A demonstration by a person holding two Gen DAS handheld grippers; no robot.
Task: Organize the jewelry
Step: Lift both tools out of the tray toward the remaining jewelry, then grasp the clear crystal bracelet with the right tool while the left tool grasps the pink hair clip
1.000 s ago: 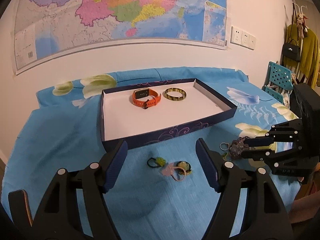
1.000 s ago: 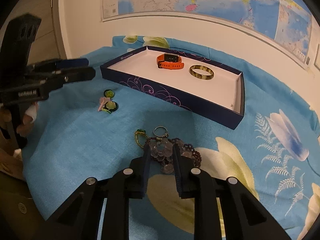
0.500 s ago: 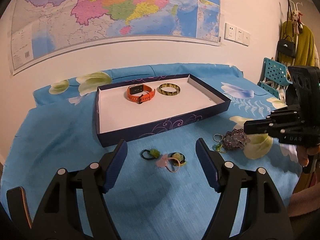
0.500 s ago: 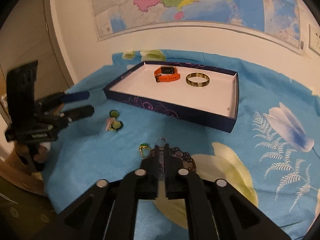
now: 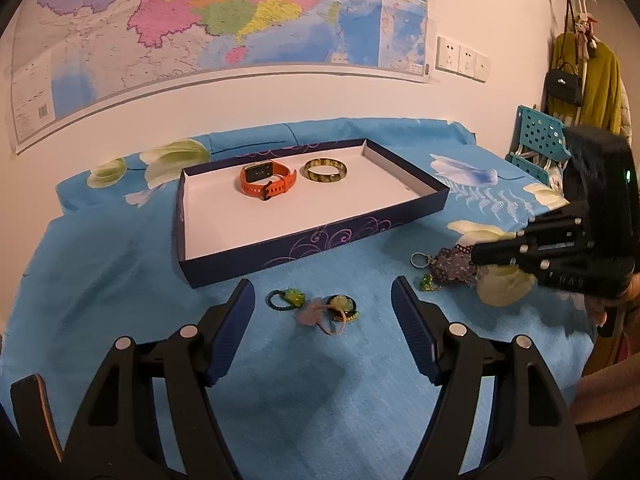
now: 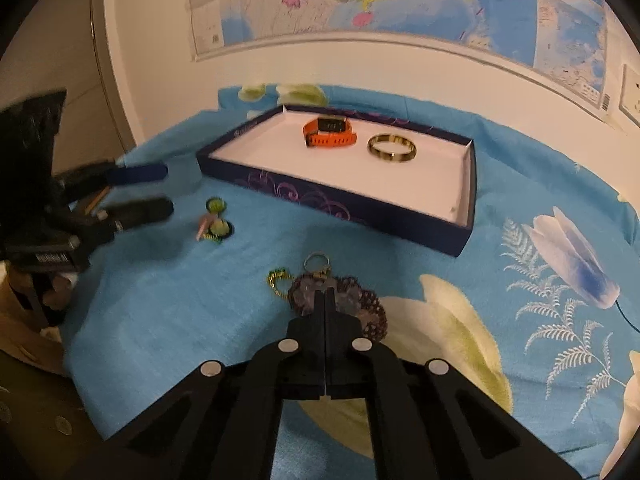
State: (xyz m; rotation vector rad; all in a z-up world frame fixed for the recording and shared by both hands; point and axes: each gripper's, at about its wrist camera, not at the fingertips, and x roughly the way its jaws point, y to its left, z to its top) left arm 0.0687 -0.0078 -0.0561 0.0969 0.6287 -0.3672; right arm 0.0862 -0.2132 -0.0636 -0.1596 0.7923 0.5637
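Observation:
A dark blue tray (image 5: 320, 236) (image 6: 360, 208) with a white floor holds an orange watch (image 5: 267, 179) (image 6: 329, 132) and a gold bangle (image 5: 325, 169) (image 6: 392, 148). My right gripper (image 6: 324, 298) (image 5: 478, 256) is shut on a purple beaded bracelet (image 6: 352, 300) (image 5: 452, 268) that has a key ring and a green charm, low over the blue cloth. My left gripper (image 5: 322, 312) (image 6: 160, 190) is open and empty, just short of several small hair ties (image 5: 316, 304) (image 6: 216, 220) in front of the tray.
The blue flowered cloth (image 5: 120, 280) covers the table and drops off at its front and left edges. A map hangs on the wall (image 5: 240, 20) behind. A teal crate (image 5: 536, 140) and hanging clothes (image 5: 596, 84) stand at the far right.
My right gripper's jaws have closed on the purple beaded bracelet. My left gripper stayed open and shifted only slightly over the hair ties.

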